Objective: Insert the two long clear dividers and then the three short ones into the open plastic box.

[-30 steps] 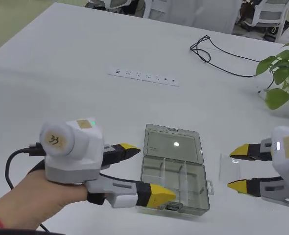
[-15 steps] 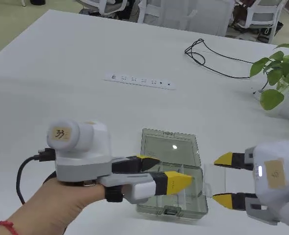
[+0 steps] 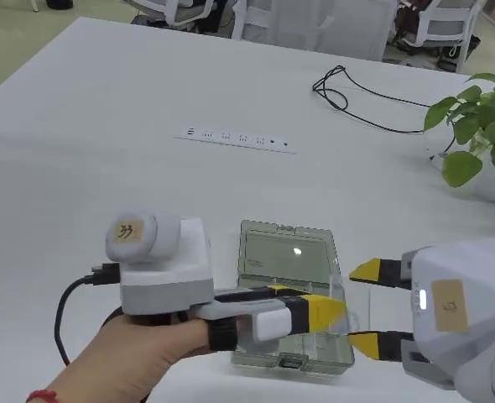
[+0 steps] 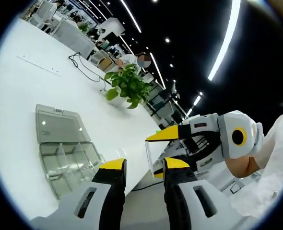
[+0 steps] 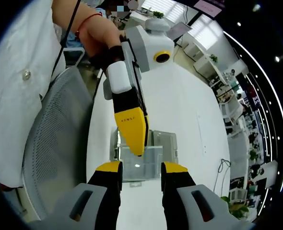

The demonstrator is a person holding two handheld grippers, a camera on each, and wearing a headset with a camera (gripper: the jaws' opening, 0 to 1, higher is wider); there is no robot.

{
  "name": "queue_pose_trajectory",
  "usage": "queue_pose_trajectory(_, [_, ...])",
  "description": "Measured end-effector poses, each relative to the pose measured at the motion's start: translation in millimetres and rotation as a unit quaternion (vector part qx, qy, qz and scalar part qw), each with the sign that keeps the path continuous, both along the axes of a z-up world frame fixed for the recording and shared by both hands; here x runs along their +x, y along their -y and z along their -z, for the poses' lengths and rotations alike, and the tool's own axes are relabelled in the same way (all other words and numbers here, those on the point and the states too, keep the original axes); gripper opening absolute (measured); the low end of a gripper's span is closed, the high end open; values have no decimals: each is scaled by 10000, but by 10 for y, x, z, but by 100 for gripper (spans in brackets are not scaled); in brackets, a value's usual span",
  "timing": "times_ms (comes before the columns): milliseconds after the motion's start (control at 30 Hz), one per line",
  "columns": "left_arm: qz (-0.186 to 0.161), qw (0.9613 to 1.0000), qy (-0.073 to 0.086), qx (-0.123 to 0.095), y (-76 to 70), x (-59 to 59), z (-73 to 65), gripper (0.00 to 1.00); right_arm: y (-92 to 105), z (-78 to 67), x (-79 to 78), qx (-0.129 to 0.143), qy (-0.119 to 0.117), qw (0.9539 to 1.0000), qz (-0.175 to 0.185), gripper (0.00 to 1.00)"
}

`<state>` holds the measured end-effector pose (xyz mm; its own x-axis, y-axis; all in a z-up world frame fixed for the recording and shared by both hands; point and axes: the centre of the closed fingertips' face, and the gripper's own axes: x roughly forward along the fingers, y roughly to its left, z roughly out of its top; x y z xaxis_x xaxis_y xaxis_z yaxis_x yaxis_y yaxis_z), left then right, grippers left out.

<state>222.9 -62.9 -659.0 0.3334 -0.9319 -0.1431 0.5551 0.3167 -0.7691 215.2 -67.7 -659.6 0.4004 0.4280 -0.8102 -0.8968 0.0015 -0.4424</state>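
Right claw: My right gripper (image 3: 367, 307), a white body with yellow-tipped black jaws, is clamped on a small clear plastic divider (image 4: 154, 156). One jaw presses each end of the pane.

Divider: The pane hangs clear of the table, standing on edge between those two jaws. In the head view it sits near the right wall of the box's tray. From the right gripper view I see it squarely ahead, with the box behind it.

Left claw: My left gripper (image 3: 315, 304), a matching white unit, is held in a bare hand (image 3: 138, 361). Its jaws stand a little apart with nothing between them. It reaches across the tray from the left, and its yellow tips end just beside the held divider. I cannot tell whether they touch the pane.

Box: The translucent grey-green plastic box (image 3: 286, 252) rests on the broad white table (image 3: 105, 126). Its hinged lid is laid flat open on the far side. Clear partitions already stand in the tray and split it into compartments, which show most plainly in the left gripper view.

Wrist: A thin red cord (image 3: 39, 395) circles the wrist of the hand on the left gripper. A black lead (image 3: 67, 295) loops out from the back of that gripper.

Backdrop: A flat white power strip (image 3: 235, 138) lies well beyond the box. A looped black cable (image 3: 348, 88) lies farther off. A green leafy plant (image 3: 478, 126) stands at the table's right edge.
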Motion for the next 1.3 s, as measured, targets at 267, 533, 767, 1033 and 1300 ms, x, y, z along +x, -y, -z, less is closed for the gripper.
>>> queue_pose_trajectory(267, [106,9999,-46,-32,58,-35,15,14,-72,-28,-16,22,34,10000,-69,32])
queue_pose_trajectory(533, [139,9999,-28,-46,69,-44,10,4,-77,-25,-21,4,29,10000,-68,32])
queue_pose_trajectory(767, [199,9998,-29,-60,91,-68,12,0,-70,-5,-29,-38,24,10000,-80,33])
queue_pose_trajectory(1033, [157,9998,-85,-31,91,-66,27,0,-71,12,-24,-50,53,9999,-107,33])
queue_pose_trajectory(1300, [181,9994,107,259,77,-56,93,0,-47,-22,-2,-64,70,9998,-174,33])
